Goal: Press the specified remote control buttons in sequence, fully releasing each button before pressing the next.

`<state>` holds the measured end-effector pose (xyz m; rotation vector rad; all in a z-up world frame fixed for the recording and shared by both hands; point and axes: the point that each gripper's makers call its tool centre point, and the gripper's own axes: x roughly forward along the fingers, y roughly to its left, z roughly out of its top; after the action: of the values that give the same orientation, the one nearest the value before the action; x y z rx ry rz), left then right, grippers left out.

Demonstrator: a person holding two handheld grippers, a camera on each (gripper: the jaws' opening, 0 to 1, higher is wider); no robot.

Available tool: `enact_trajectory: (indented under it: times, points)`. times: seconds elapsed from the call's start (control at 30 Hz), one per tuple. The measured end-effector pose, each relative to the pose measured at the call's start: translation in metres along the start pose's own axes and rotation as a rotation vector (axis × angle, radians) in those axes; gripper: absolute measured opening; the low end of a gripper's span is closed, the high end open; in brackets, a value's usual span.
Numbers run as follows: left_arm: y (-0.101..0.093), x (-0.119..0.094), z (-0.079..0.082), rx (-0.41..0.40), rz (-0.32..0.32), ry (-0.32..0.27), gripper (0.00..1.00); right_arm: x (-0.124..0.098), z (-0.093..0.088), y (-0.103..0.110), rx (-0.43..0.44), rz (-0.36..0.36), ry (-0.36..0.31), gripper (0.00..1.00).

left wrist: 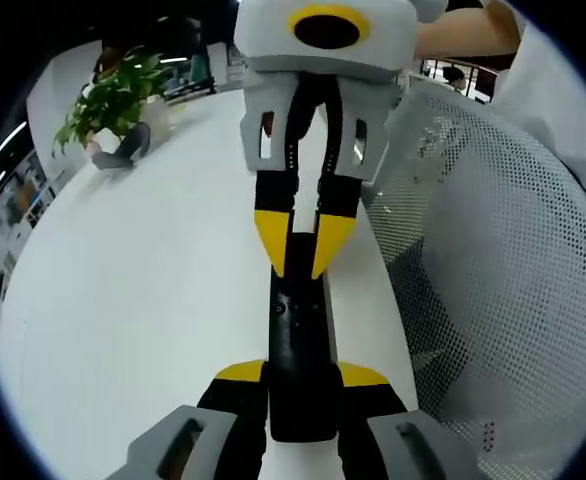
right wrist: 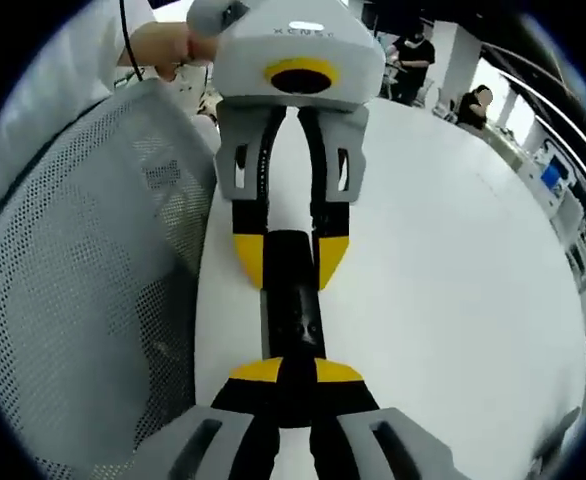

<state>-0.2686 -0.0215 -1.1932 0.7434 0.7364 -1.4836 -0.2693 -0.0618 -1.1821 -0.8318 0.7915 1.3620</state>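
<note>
Above the white table (left wrist: 123,300), the remote (left wrist: 298,350) hung between both grippers: left gripper (left wrist: 301,385) clamped one end, right gripper (right wrist: 295,378) the other. With both occupied, pressing buttons risked twisting or dropping it beside the mesh chair (left wrist: 493,250).

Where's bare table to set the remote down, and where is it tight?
Bare white table lies between the remote and the potted plant. In the right gripper view the table is also bare past the remote. It is crowded along the mesh chair back.
</note>
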Motion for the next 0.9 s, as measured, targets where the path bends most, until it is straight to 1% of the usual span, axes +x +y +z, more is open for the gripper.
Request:
enact_trajectory:
  times: [0.07, 0.13, 0.3, 0.4, 0.47, 0.53, 0.6, 0.67, 0.77, 0.83, 0.87, 0.9]
  points:
    - [0.0, -0.0001, 0.0, 0.0, 0.0, -0.002, 0.24, -0.0003, -0.0011, -0.0013, -0.002, -0.005, 0.001, 0.08]
    - [0.0, -0.0001, 0.0, 0.0, 0.0, -0.003, 0.24, 0.0002, -0.001, 0.0003, 0.015, 0.014, -0.002, 0.07]
    - [0.0, -0.0001, 0.0, -0.001, -0.001, -0.007, 0.24, -0.001, -0.0029, 0.0007, -0.008, 0.02, 0.018, 0.06]
    - [0.0001, -0.0001, 0.0001, -0.004, 0.0, -0.01, 0.24, -0.0037, -0.0086, 0.0014, -0.004, 0.006, 0.019, 0.05]
    - [0.0002, -0.0001, 0.0001, -0.004, 0.001, -0.01, 0.24, -0.0032, -0.0079, 0.0009, 0.012, 0.0, 0.01, 0.05]
    - [0.0003, 0.0, 0.0001, -0.003, 0.0, -0.011, 0.24, -0.0026, -0.0073, 0.0003, 0.013, 0.003, 0.016, 0.06]
    - [0.0004, 0.0001, 0.0002, -0.002, 0.0, -0.01, 0.24, -0.0019, -0.0069, 0.0, 0.01, 0.013, 0.032, 0.06]
    - [0.0003, 0.0001, 0.0002, -0.003, 0.0, -0.01, 0.24, -0.0014, -0.0071, 0.0007, -0.017, 0.019, 0.049, 0.06]
    - [0.0005, 0.0002, 0.0002, -0.002, 0.0, -0.007, 0.24, -0.0001, -0.0066, 0.0002, -0.011, 0.029, 0.078, 0.06]
    - [0.0007, 0.0002, 0.0003, 0.001, -0.001, -0.007, 0.24, 0.0005, -0.0068, 0.0, -0.012, 0.048, 0.102, 0.06]
    - [0.0007, 0.0002, 0.0003, 0.004, -0.002, -0.008, 0.24, 0.0007, -0.007, 0.0004, -0.044, 0.064, 0.118, 0.06]
    - [0.0007, 0.0, 0.0001, 0.004, -0.005, -0.01, 0.24, 0.0011, -0.0064, 0.0004, -0.055, 0.07, 0.132, 0.06]
